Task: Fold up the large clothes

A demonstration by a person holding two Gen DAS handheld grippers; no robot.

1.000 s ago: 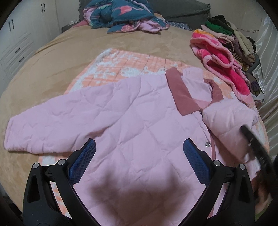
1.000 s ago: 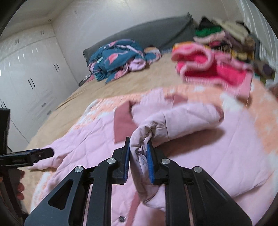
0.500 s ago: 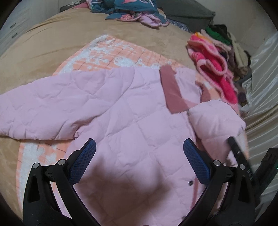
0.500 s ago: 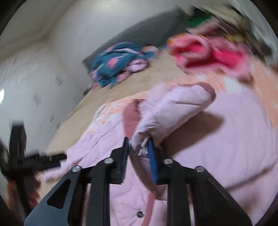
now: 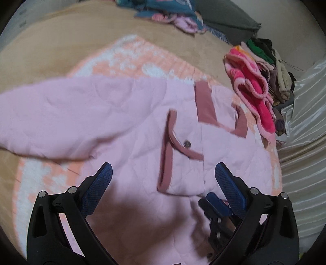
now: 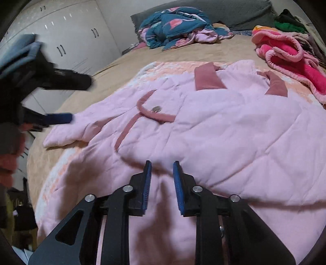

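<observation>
A pink quilted jacket [image 5: 126,126] with dusty-rose collar and cuffs lies front up on an orange-and-white blanket [image 5: 126,57] on the bed. Its right sleeve [image 5: 183,150] is folded across the chest, cuff toward the left. The other sleeve [image 5: 51,114] lies spread out to the left. My left gripper [image 5: 163,177] is wide open and empty above the jacket's lower front. My right gripper [image 6: 162,173] is open a little and empty, just above the jacket [image 6: 224,132], with the folded sleeve [image 6: 142,122] ahead of it. It also shows in the left wrist view [image 5: 216,201].
A pile of pink and other clothes [image 5: 254,81] sits at the bed's right edge. A teal and pink bundle [image 6: 177,26] lies near the grey headboard cushion [image 6: 234,12]. White wardrobes [image 6: 71,40] stand to the left. My left gripper shows at the left [image 6: 59,118].
My right gripper has laid the sleeve across the jacket's chest and let go of it, then drawn back. My left gripper has shifted over the jacket, staying open.
</observation>
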